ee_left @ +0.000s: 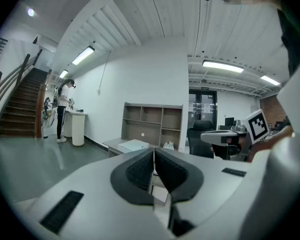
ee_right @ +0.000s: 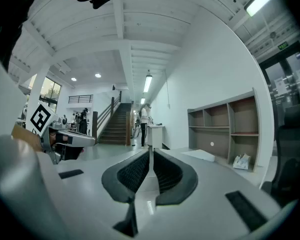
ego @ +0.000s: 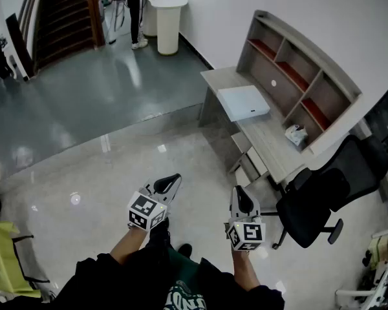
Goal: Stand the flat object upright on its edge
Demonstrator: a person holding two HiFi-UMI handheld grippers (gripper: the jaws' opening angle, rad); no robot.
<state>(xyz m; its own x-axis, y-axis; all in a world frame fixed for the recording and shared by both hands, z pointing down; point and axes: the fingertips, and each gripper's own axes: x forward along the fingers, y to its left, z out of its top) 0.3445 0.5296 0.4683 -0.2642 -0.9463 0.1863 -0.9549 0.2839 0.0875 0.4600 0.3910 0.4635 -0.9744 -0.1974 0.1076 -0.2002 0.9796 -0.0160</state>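
Head view: both grippers are hanging low over the pale polished floor (ego: pixel 84 186), near the person's feet. The left gripper (ego: pixel 171 182) and right gripper (ego: pixel 239 197) are both pointing far, toward the desk (ego: pixel 271 144).

- The left gripper's jaws are pressing together with nothing between them. The same goes for the right.
- The flat white box (ego: pixel 244 102) is lying flat on the desk's far-left end, well apart from both grippers.
- A crumpled white bag (ego: pixel 296 134) is sitting further right on the desk, in front of the shelf unit (ego: pixel 297 76).
- A black office chair (ego: pixel 320 196) is standing at the desk's near-right end.

Only the head view is showing the floor, the chair in full and the yellow frame (ego: pixel 3 254) at near left.

Only the gripper views are showing the ceiling. The left gripper view is picking up strip lights (ee_left: pixel 222 66) and glass doors (ee_left: pixel 202 106) right of the shelves. The right gripper view is taking in a staircase (ee_right: pixel 115 129) with a person standing (ee_right: pixel 143 124) beside it.

Writing: none is coming through as readable. The marker cubes (ego: pixel 145 210) are carrying black-and-white square patterns only. A small green sign (ee_right: pixel 285 45) high on the right is too small to read.
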